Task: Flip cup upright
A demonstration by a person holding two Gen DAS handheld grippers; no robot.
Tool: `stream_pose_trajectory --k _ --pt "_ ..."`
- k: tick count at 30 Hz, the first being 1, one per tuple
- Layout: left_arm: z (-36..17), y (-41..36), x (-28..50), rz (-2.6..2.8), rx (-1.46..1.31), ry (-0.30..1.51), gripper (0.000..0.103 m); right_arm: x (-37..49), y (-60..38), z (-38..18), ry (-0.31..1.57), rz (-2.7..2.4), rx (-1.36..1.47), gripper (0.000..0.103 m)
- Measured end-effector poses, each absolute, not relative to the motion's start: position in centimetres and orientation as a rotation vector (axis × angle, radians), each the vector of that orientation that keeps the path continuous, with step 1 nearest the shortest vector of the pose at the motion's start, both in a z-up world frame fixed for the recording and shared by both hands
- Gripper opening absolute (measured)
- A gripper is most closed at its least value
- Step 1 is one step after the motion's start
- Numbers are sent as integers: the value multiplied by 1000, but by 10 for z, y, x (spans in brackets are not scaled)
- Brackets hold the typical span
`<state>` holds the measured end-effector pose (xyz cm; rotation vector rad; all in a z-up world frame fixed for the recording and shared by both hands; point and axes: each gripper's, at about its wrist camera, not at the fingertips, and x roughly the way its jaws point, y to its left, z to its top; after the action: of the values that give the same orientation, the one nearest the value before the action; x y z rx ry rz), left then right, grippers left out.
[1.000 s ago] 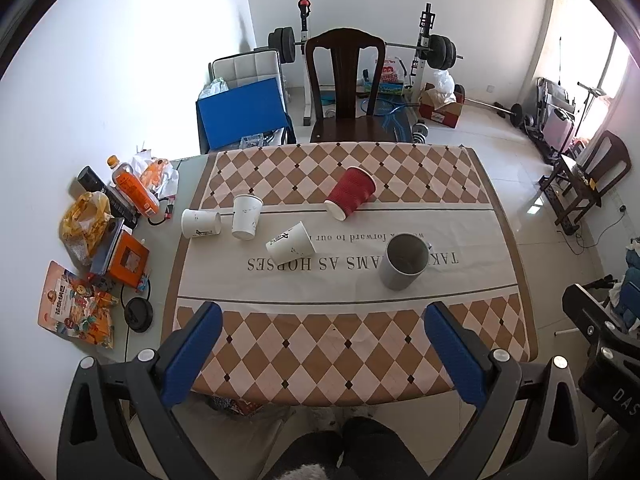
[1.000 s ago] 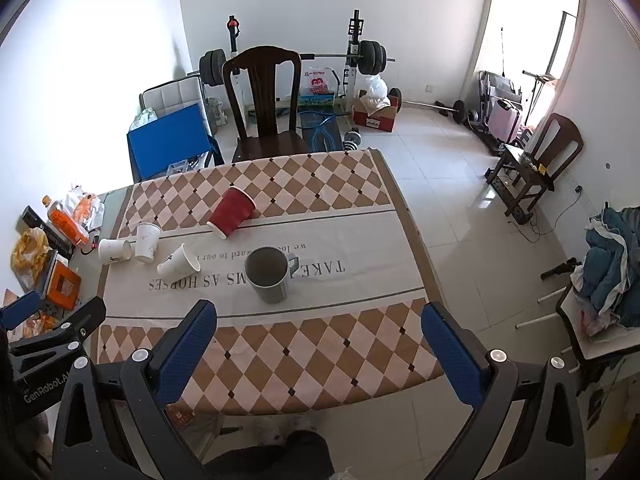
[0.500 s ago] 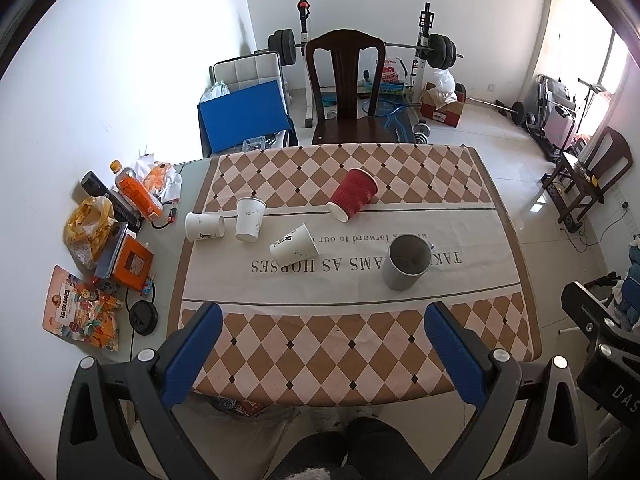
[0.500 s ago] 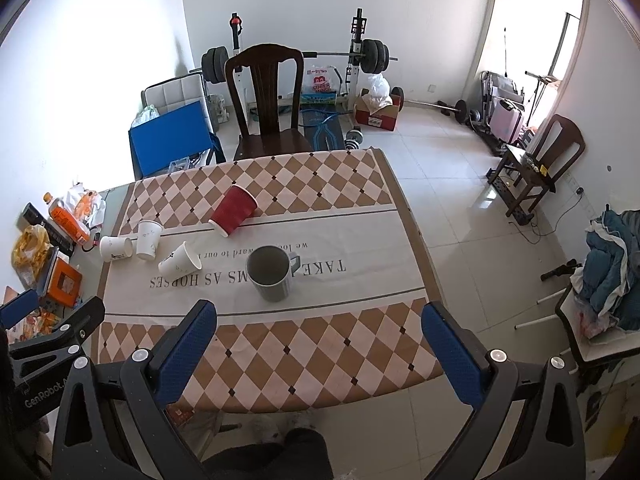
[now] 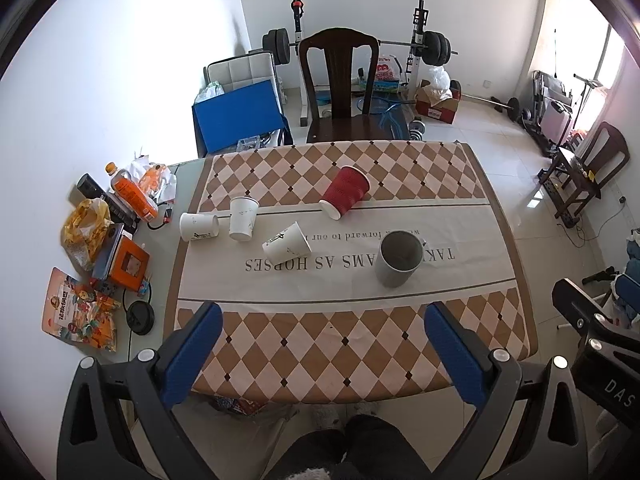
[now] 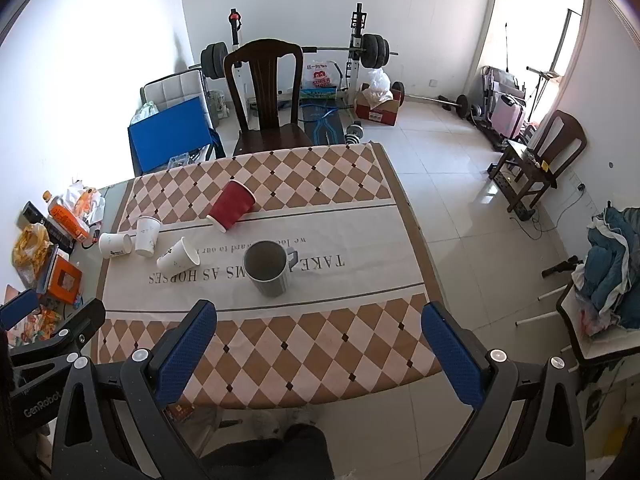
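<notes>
The left gripper [image 5: 322, 344] hangs above the near edge of the counter [image 5: 348, 344] with its blue pads spread wide and nothing between them. The right gripper [image 6: 320, 346] hangs the same way, wide apart and empty, near that same edge. Landmark: the grey mug [image 5: 399, 258], upright on the white band of the cloth, mouth up. Beyond it and to its left lies the red cup [image 5: 346, 191] on its side, rim toward the near edge. Left of the mug a white paper cup [image 5: 286, 243] lies tipped over. Further left a second white cup [image 5: 242, 218] stands mouth-down, and a third white cup [image 5: 198, 227] lies on its side just beside it. A wooden chair [image 5: 340, 80] stands behind the counter's far edge.
</notes>
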<state>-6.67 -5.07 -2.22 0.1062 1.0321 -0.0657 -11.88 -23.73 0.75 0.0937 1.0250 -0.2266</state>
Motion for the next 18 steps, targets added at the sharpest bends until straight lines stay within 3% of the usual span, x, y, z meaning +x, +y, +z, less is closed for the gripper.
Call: stream_pose_trajectory --k 18 --pt "-23 -56 -70 -73 101 1029 103 -115 -238 8 1026 -226 93 103"
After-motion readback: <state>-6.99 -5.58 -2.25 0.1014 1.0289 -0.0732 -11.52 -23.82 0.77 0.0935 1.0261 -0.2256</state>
